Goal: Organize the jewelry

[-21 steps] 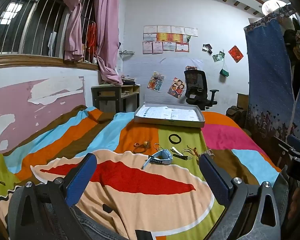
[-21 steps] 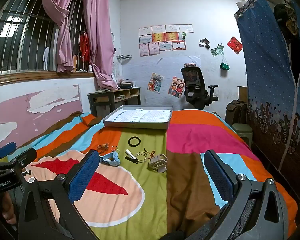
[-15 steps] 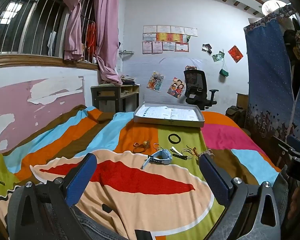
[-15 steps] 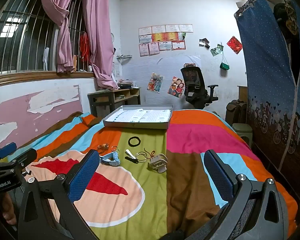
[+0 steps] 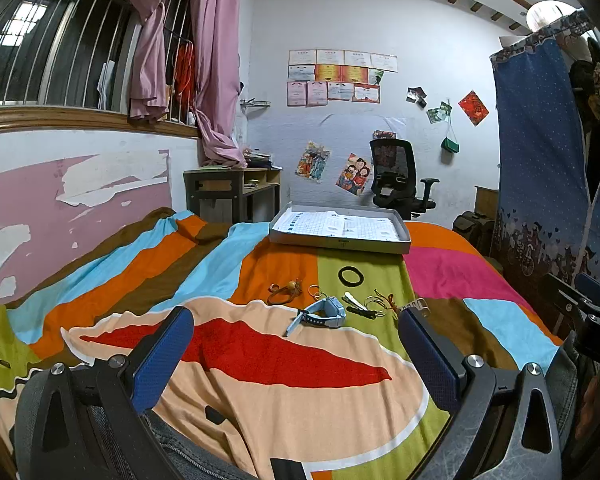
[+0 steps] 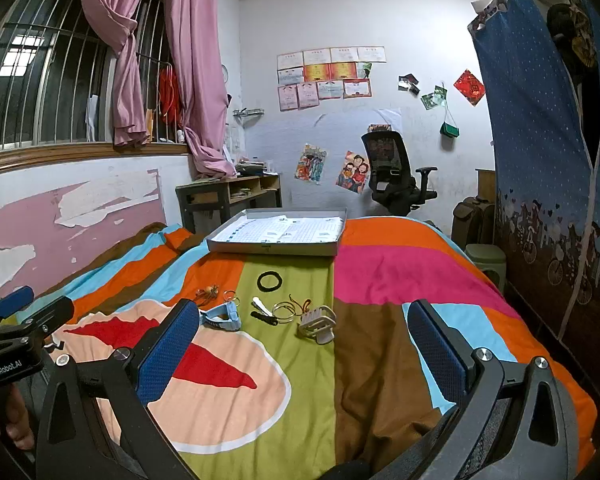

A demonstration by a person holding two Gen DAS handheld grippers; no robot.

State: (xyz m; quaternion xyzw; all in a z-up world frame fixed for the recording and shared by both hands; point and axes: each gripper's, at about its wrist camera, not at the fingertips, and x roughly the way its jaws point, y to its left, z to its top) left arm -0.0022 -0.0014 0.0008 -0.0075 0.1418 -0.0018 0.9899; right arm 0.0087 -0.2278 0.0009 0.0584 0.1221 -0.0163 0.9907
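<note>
Jewelry, a loose cluster of small items on the striped bedspread (image 5: 148, 264), lying on the near side of the shallow grey tray (image 5: 340, 243) that rests further up the bed. Nearest the tray, a black hair tie (image 5: 351, 276) sits alone on the green stripe. Farther from the tray, in a rough row: a brown cord bracelet with an orange bead (image 5: 286, 291) on the orange stripe; two thin gold rings (image 5: 315, 290) just beside it; a light-blue wristwatch (image 5: 322, 314) with its strap trailing onto the peach patch; a white and a black hair clip (image 5: 354, 304) side by side; thin wire bangles with a red cord (image 5: 378, 302); and, at the end of the row, a pale claw clip (image 6: 317, 323) at the edge of the brown stripe, seen clearly only in the right wrist view. The tray is lined with gridded paper and holds no jewelry that can be made out. Left tool (image 5: 296, 350): released, blue-padded fingers spread wide, low over the peach-and-red patch, well short of the row. Right tool (image 6: 304, 346): likewise released, fingers wide apart, empty, on the side of the cluster away from the tray. A black office chair (image 5: 396, 178) stands beyond the tray against the far wall
</note>
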